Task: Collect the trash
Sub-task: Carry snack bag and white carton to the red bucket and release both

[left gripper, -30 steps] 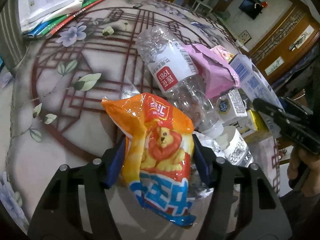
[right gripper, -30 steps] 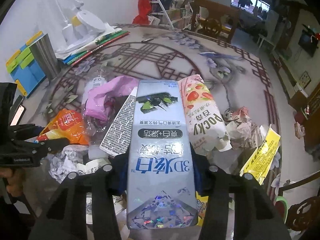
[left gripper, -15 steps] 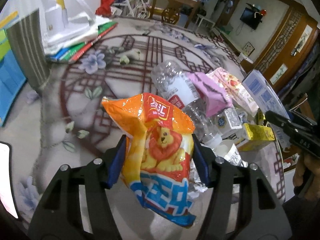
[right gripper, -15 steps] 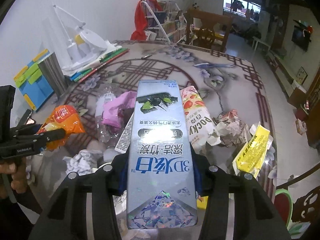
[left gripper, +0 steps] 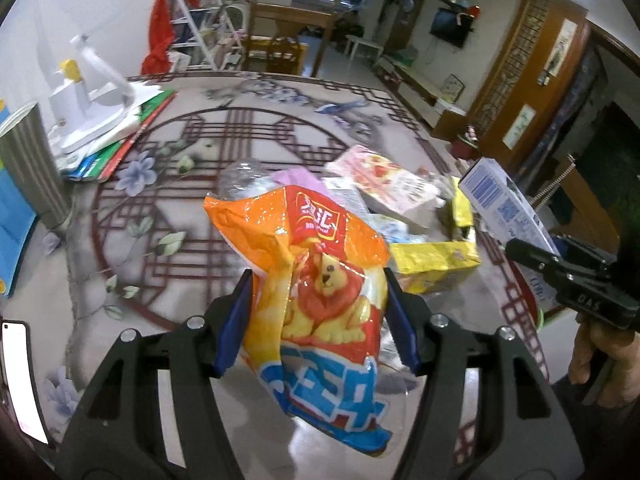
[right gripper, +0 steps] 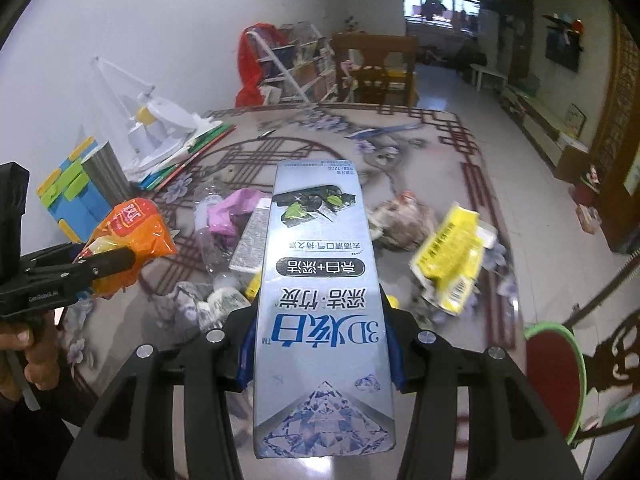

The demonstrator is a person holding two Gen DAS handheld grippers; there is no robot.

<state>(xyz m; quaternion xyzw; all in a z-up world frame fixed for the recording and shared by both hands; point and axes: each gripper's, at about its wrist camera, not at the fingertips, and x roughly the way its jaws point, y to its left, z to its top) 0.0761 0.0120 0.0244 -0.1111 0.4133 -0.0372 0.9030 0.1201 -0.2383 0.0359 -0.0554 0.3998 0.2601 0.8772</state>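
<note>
My left gripper (left gripper: 318,316) is shut on an orange snack bag (left gripper: 316,280) with a lion on it and holds it above the table. The bag also shows in the right wrist view (right gripper: 132,240), at the left. My right gripper (right gripper: 318,336) is shut on a long silver-blue toothpaste box (right gripper: 320,292), held above the table; the box shows in the left wrist view (left gripper: 508,216), at the right. Below lies a pile of trash: a clear bottle (right gripper: 210,232), a pink wrapper (right gripper: 232,216), a pink strawberry snack box (left gripper: 384,184), yellow packs (right gripper: 452,252), crumpled paper (right gripper: 404,220).
The patterned round table (left gripper: 160,208) carries a white desk lamp (left gripper: 88,92) on coloured folders, a grey cup (left gripper: 28,160) and blue-green blocks (right gripper: 72,196) at the left. A green-rimmed red thing (right gripper: 552,368) lies low at the right. Chairs and shelves stand behind.
Both grippers have risen and pulled back from the pile with their loads. The table and trash now look lower and farther, and more of the room shows.
</note>
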